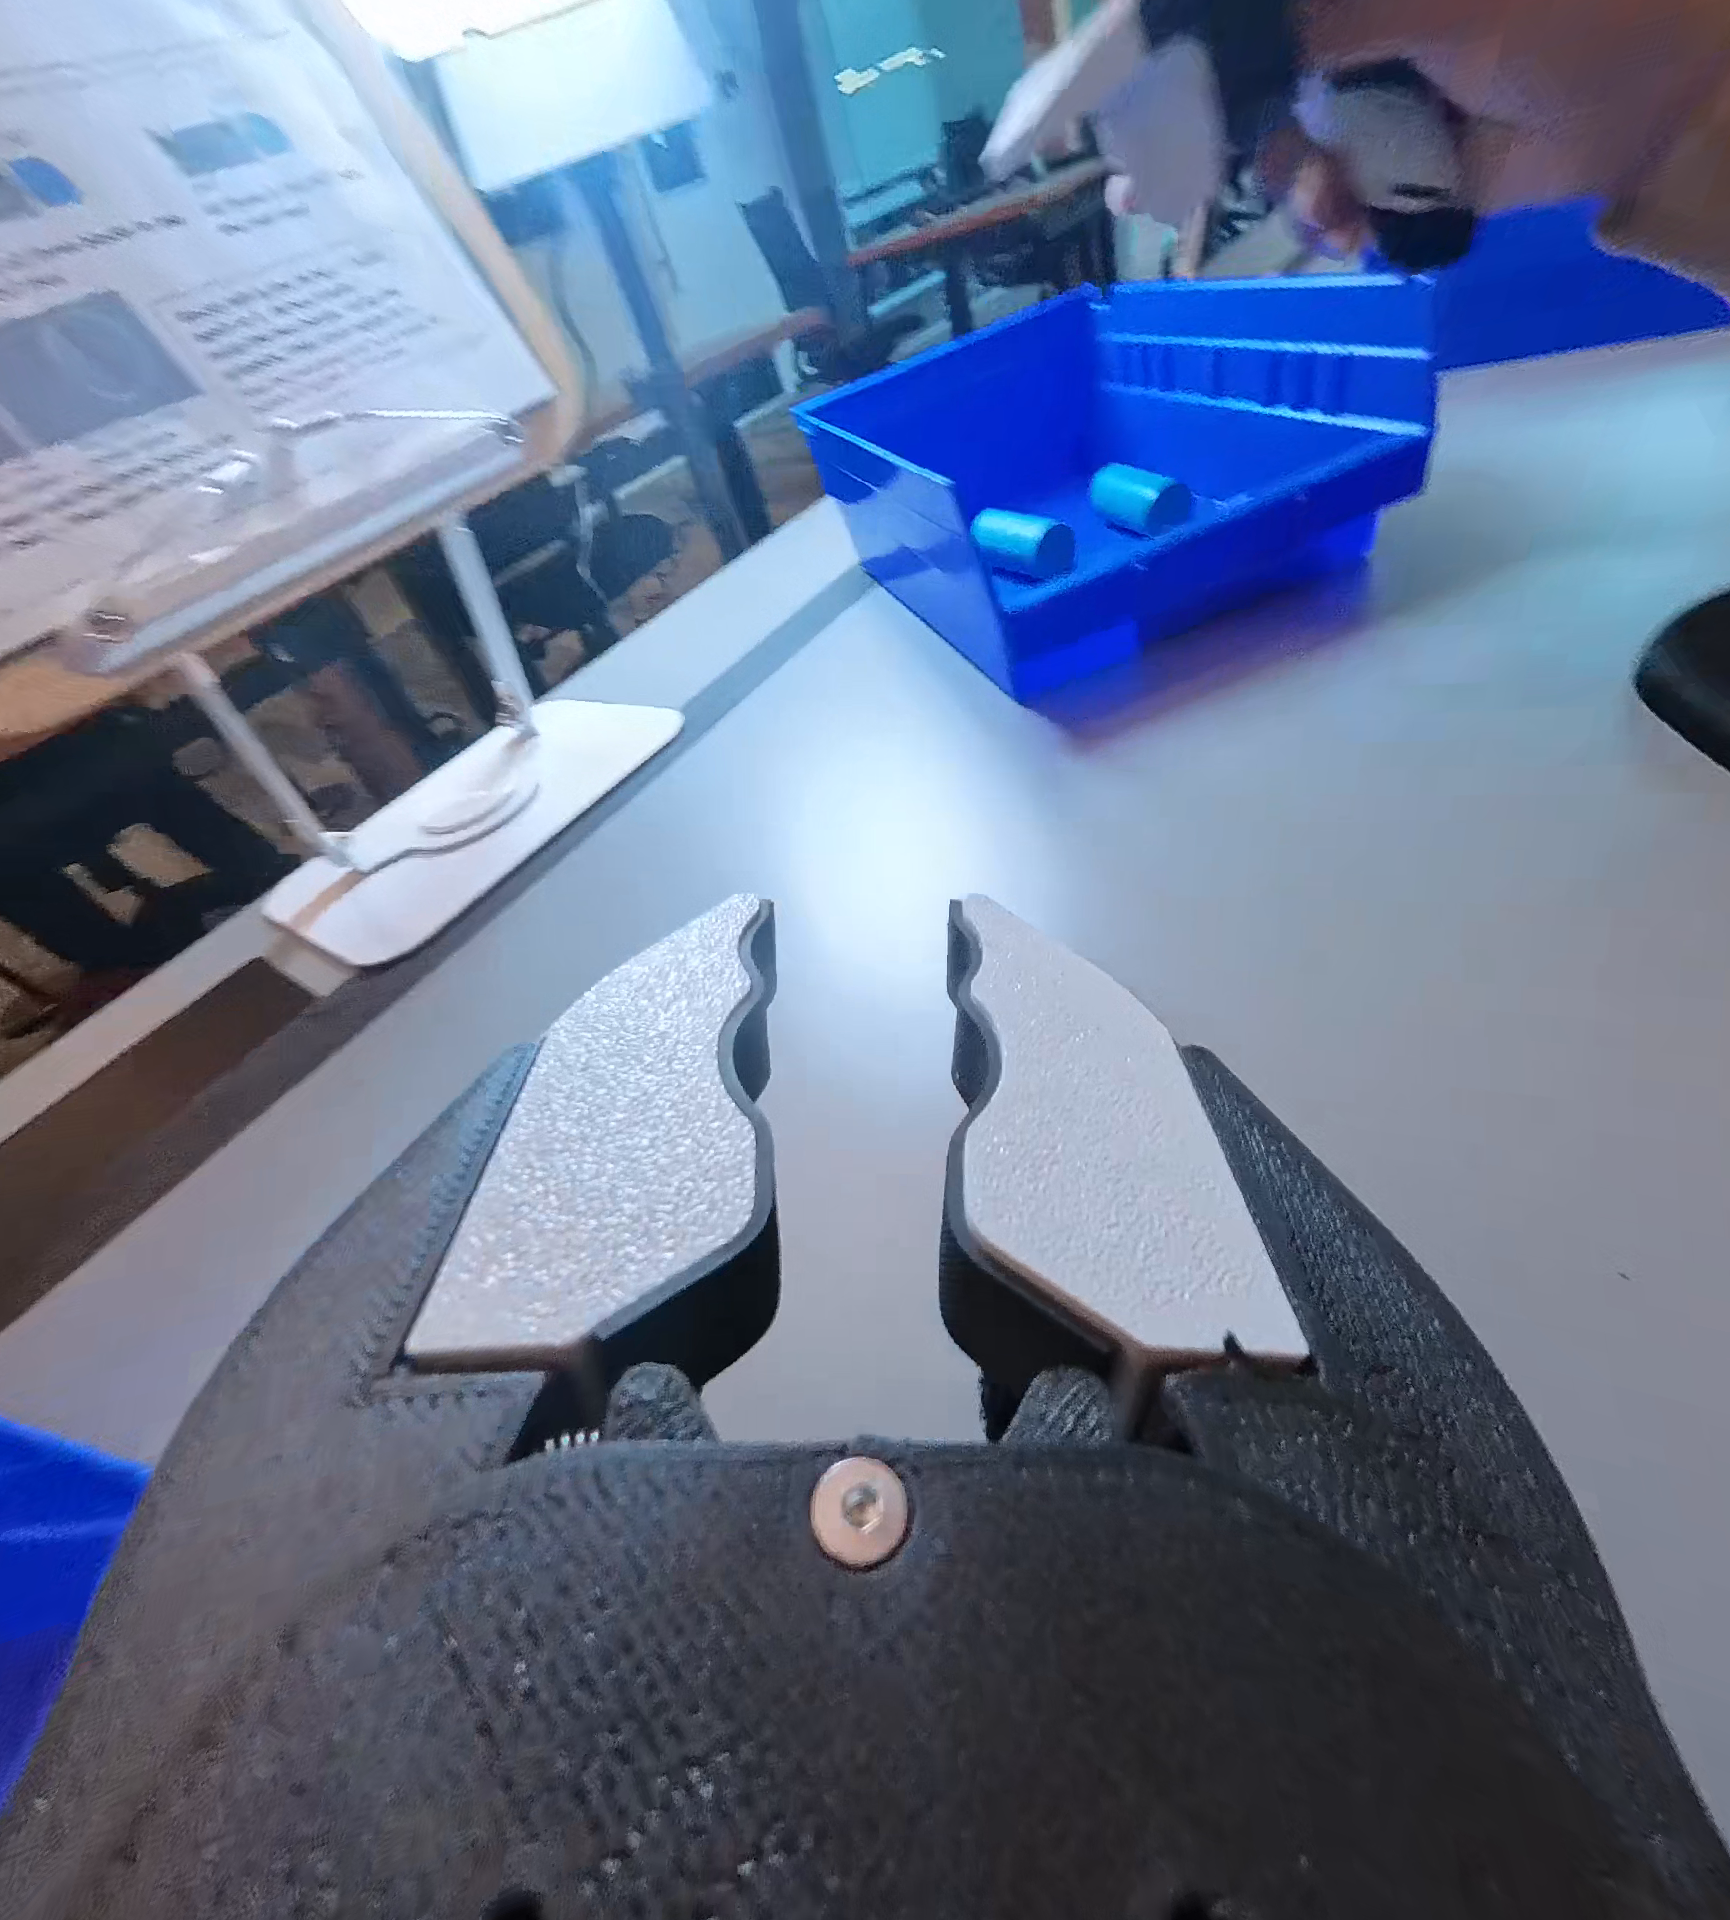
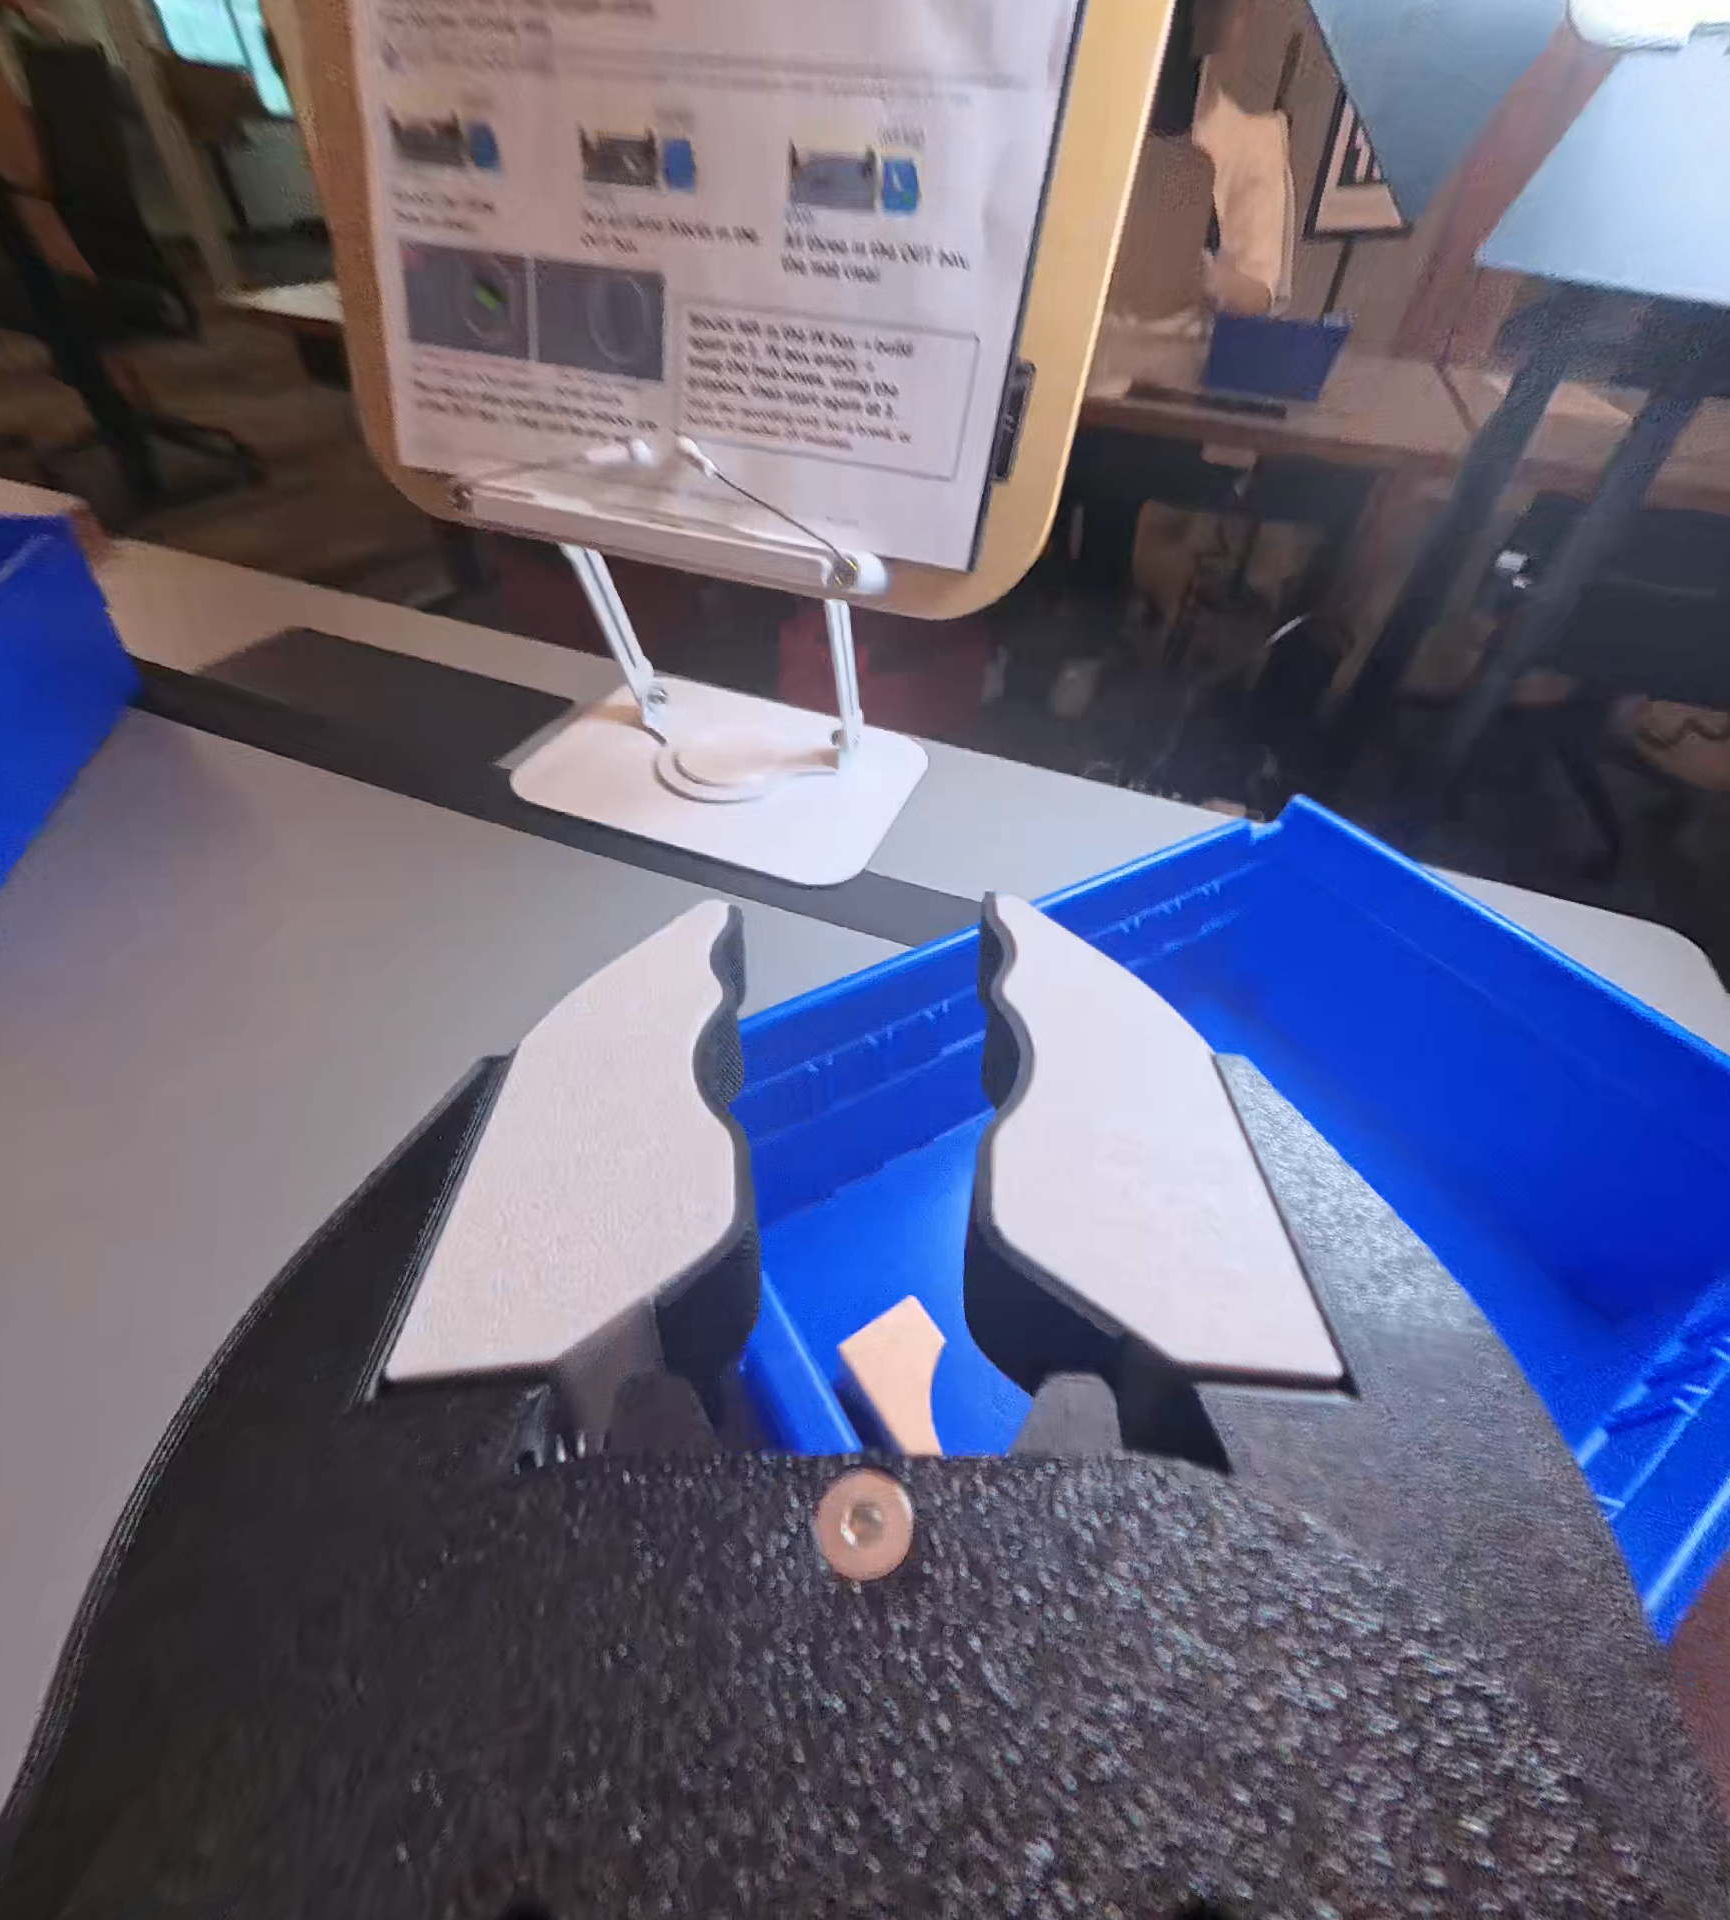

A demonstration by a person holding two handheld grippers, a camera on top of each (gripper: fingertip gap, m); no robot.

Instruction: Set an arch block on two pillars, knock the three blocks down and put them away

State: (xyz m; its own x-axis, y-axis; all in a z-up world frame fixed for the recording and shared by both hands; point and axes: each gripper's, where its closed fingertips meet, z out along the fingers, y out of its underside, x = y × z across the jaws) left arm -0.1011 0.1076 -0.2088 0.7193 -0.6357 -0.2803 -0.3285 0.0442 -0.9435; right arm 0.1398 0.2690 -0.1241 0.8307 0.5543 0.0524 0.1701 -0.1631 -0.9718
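1. Over on the grey table [image 1: 1204, 935], the left gripper [image 1: 861, 920] hovers low with its jaws part open and nothing between them.
2. Ahead of it sits a blue bin [image 1: 1276, 353] with two cylinders [image 1: 1022, 542] lying on their sides inside, apart from each other.
3. The right gripper [image 2: 856, 914] hangs above another blue bin [image 2: 1463, 997], jaws also part open and empty. A tan block [image 2: 892, 1371] lies on that bin's floor right below them, looks like the arch, mostly hidden by the tool.
4. So the job looks close to done: all three blocks are binned, nothing stands on the table.
5. Room-wise, the middle of the table is open. Things to mind: the bin walls, the stand [image 2: 726, 774] with its sheet near the far edge, and that edge itself.
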